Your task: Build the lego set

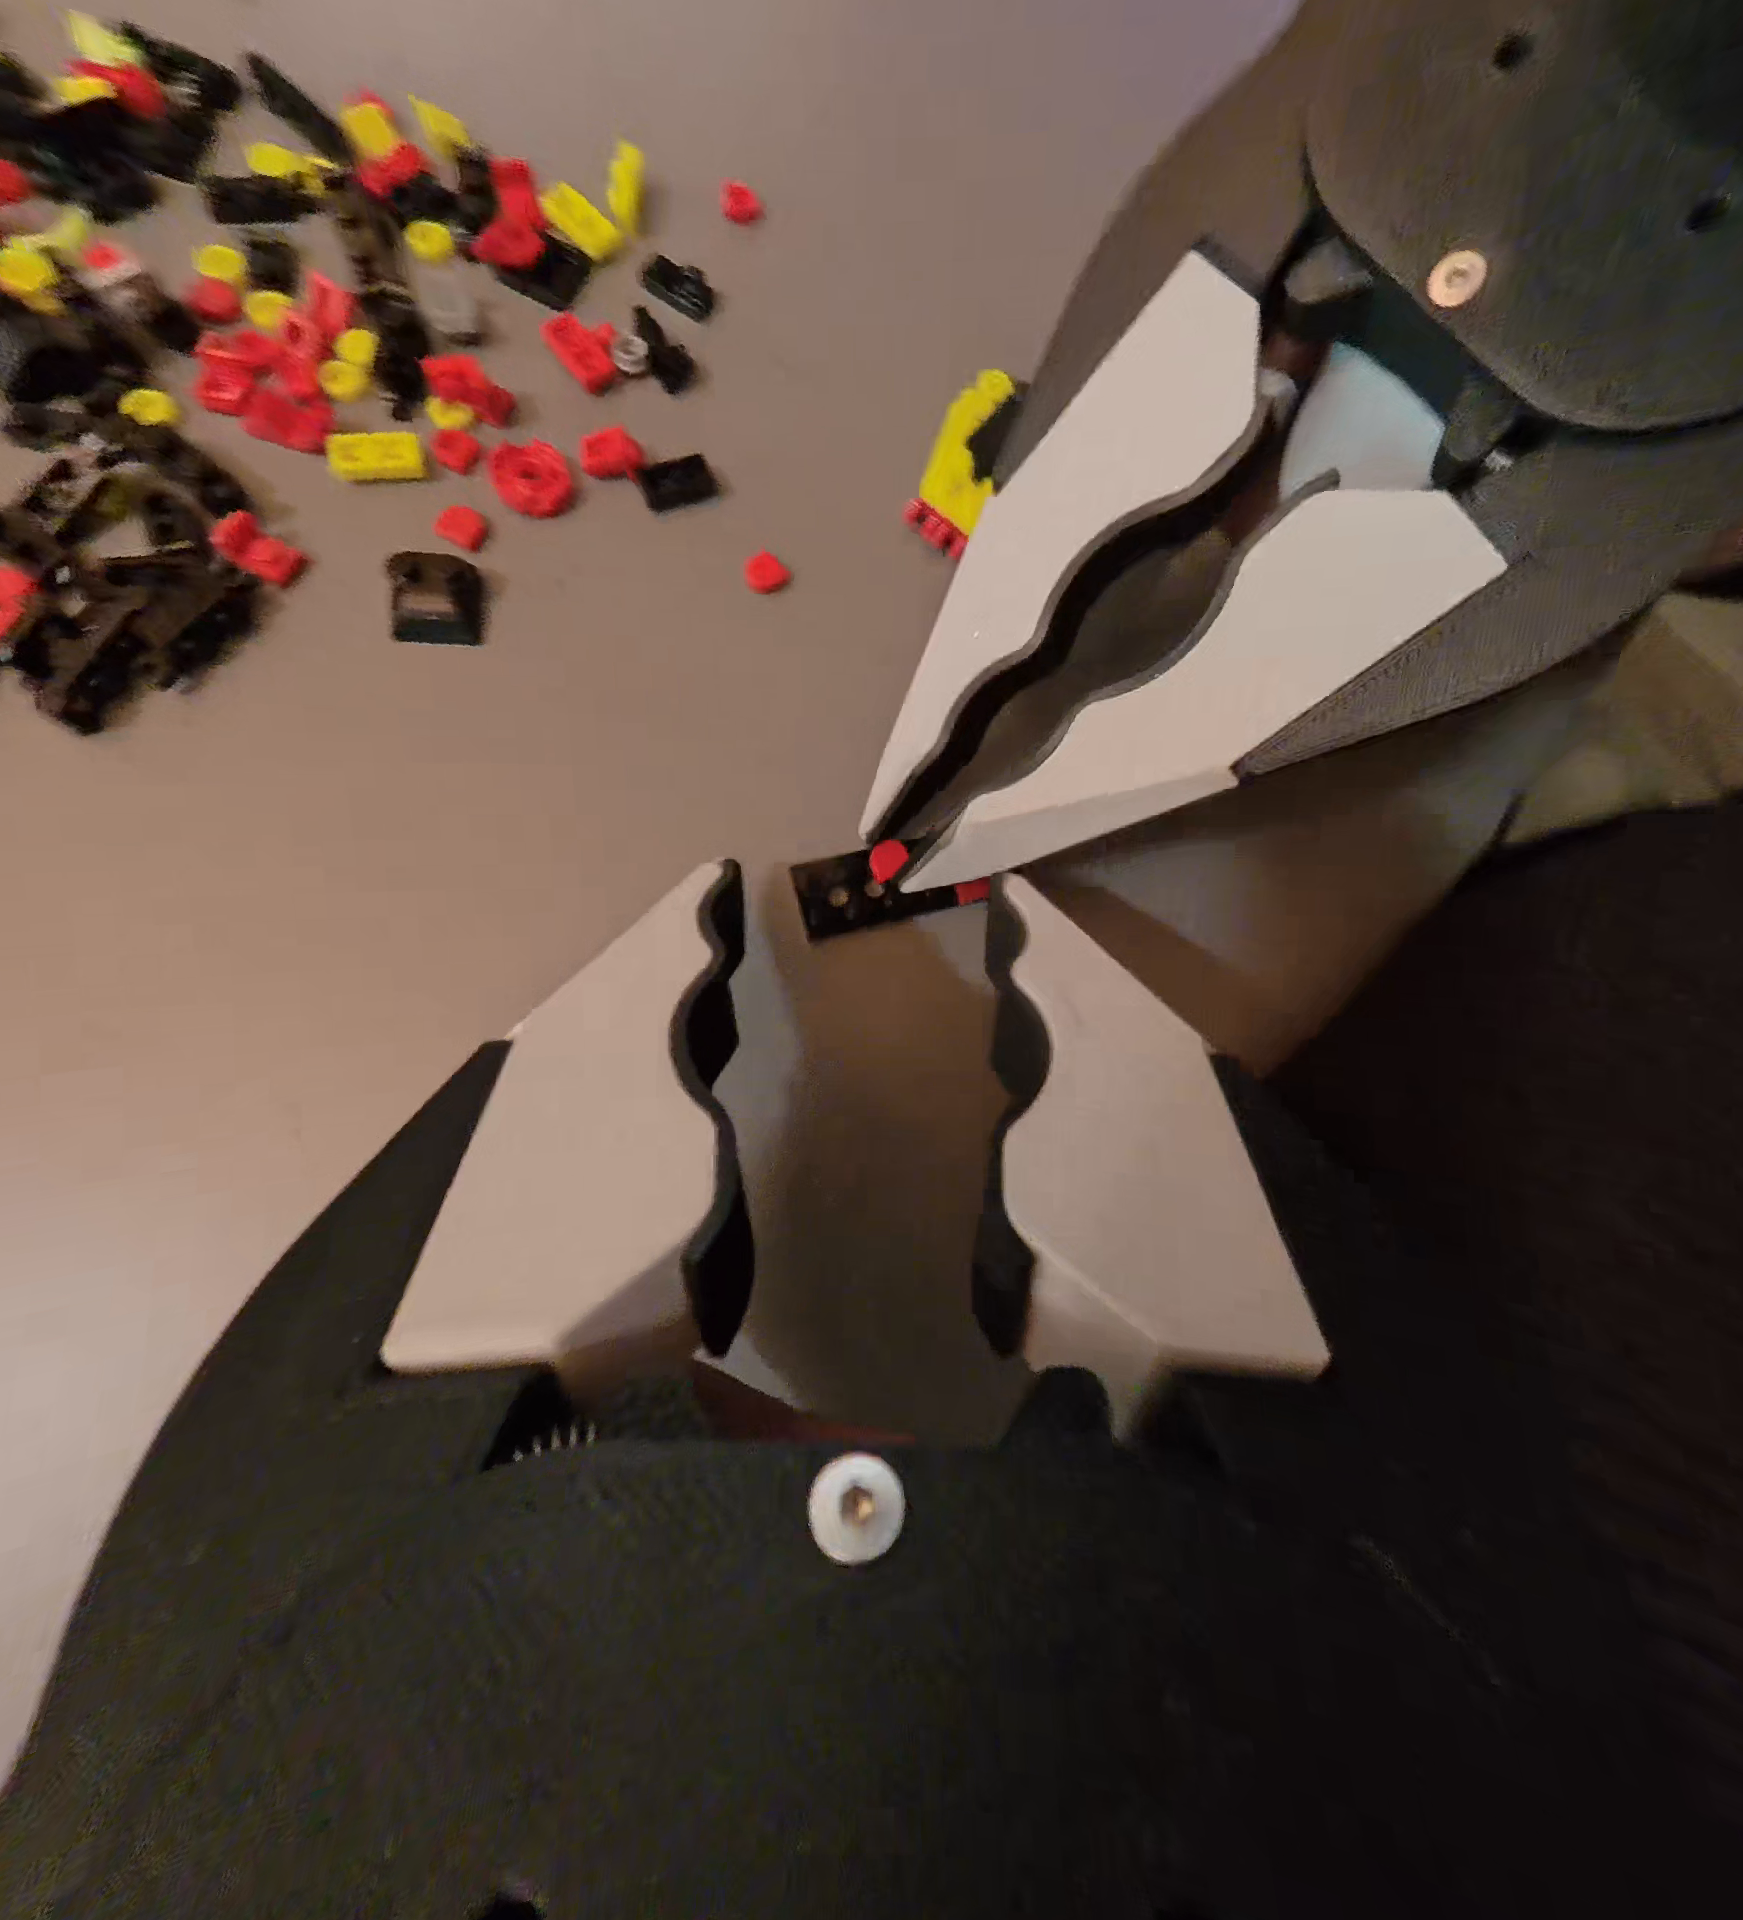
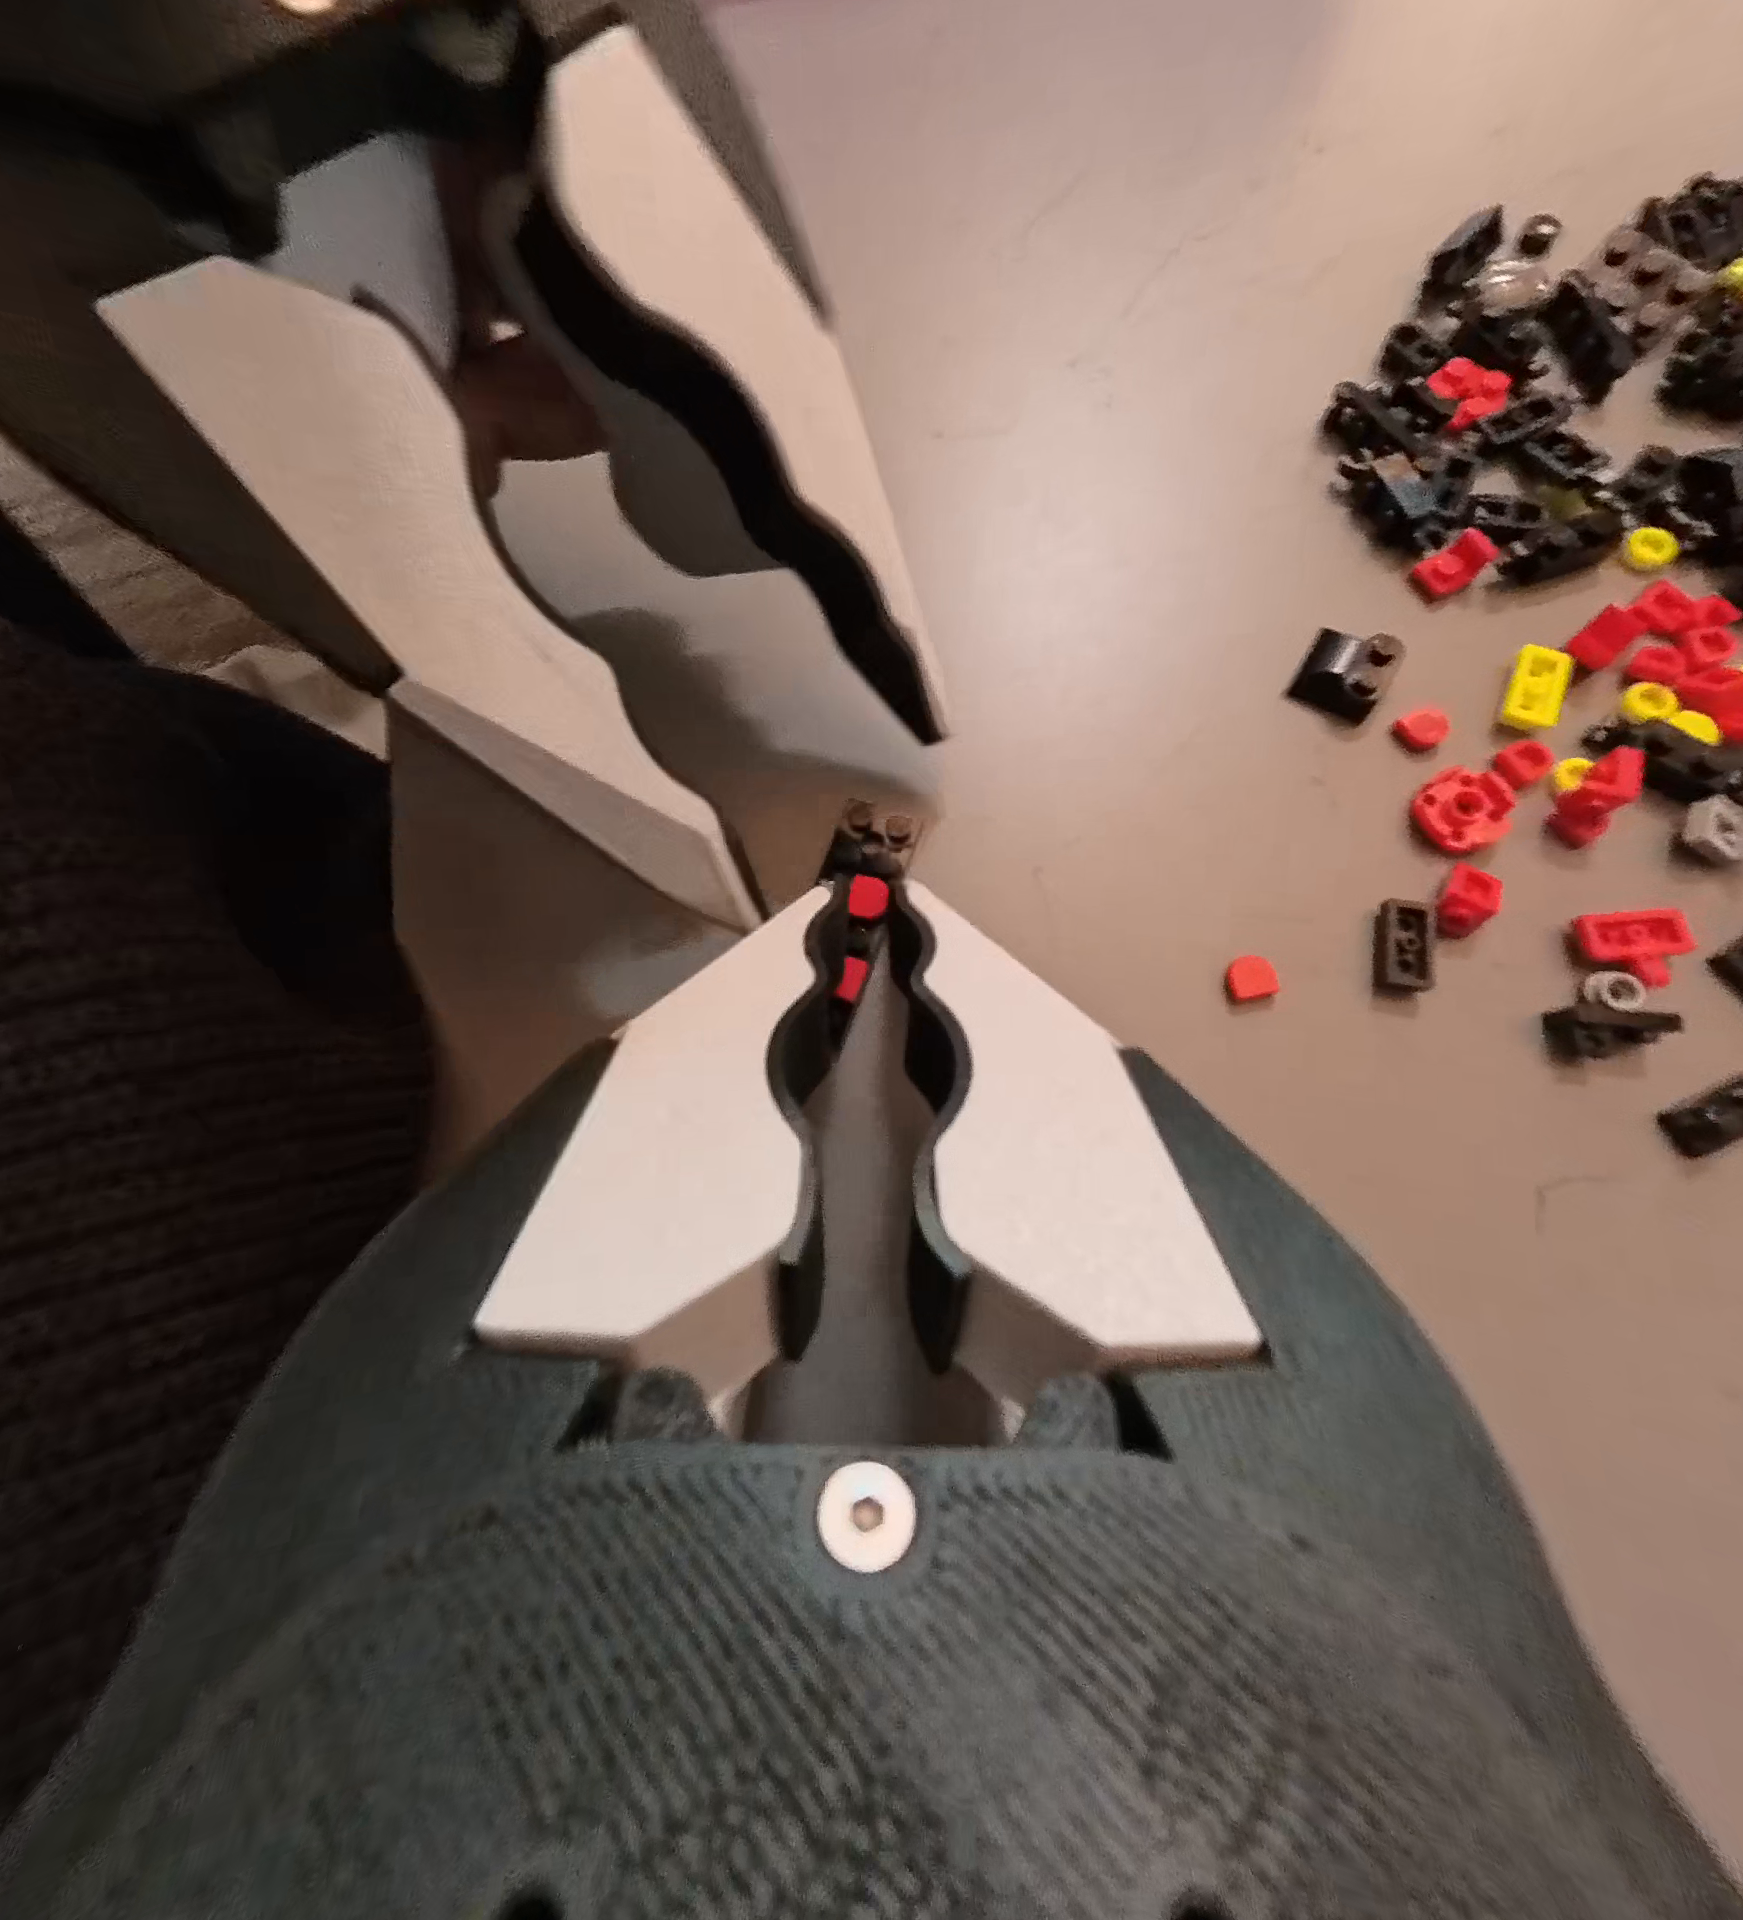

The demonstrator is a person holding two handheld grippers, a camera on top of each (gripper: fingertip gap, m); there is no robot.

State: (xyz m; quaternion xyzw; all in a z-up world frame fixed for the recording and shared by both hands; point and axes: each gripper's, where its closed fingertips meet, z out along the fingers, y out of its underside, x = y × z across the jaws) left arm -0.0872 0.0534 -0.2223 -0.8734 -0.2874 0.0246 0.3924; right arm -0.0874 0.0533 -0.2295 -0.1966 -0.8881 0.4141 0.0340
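Note:
My left gripper [image 1: 867, 883] is shut on a small black studded plate [image 1: 846, 896], held by its ends above the table. A red piece [image 1: 973, 891] sits on the plate's right end. My right gripper [image 1: 893, 842] comes in from the upper right and is shut on a tiny red piece [image 1: 888, 860], which touches the plate's top. In the right wrist view, my right gripper [image 2: 862, 888] pinches that red piece [image 2: 867, 896] at its tips, with the black plate [image 2: 882, 831] just beyond. The left gripper [image 2: 846, 826] reaches in from the upper left.
A spread of loose black, red and yellow bricks [image 1: 223, 364] lies on the beige table, also seen in the right wrist view [image 2: 1625, 623]. A yellow and black part-built piece [image 1: 966, 457] stands behind the right gripper. Dark knitted fabric [image 2: 119, 935] lies beside the table. Left and right tips are no more than a few centimetres apart.

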